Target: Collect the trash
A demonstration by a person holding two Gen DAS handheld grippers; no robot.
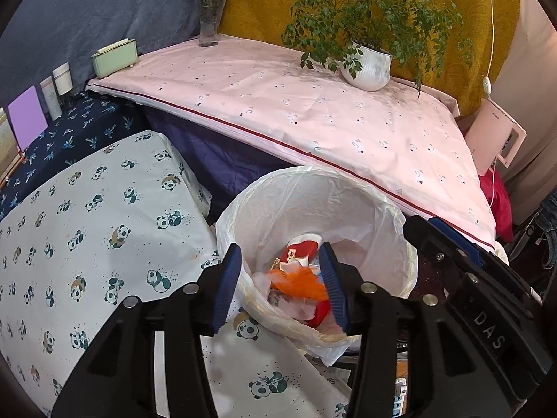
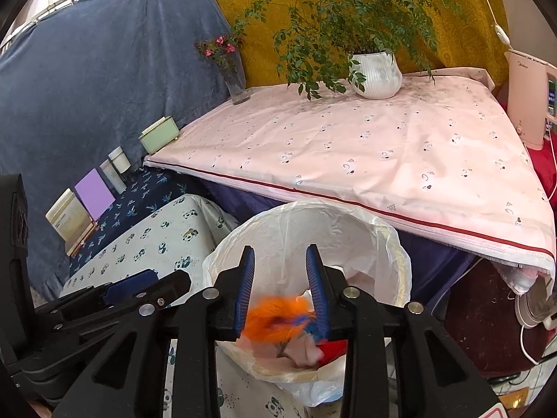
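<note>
A round bin lined with a white plastic bag (image 1: 348,205) (image 2: 334,230) stands below the pink table edge. Inside lie red-and-white packaging (image 1: 301,249), crumpled paper and an orange wrapper (image 1: 296,282). My left gripper (image 1: 283,285) hovers open over the bin's near rim, empty. My right gripper (image 2: 282,289) is open above the bin; the orange wrapper (image 2: 275,320) is blurred just below its fingers, not held. The right gripper also shows in the left wrist view (image 1: 459,257), and the left gripper in the right wrist view (image 2: 139,289).
A pink-clothed table (image 1: 313,111) carries a potted plant (image 1: 369,66) and a flower vase (image 1: 209,24). A panda-print surface (image 1: 87,226) lies left of the bin. A green box (image 1: 113,57), bottles and a purple card (image 1: 26,116) line the far left. A white appliance (image 2: 529,97) stands right.
</note>
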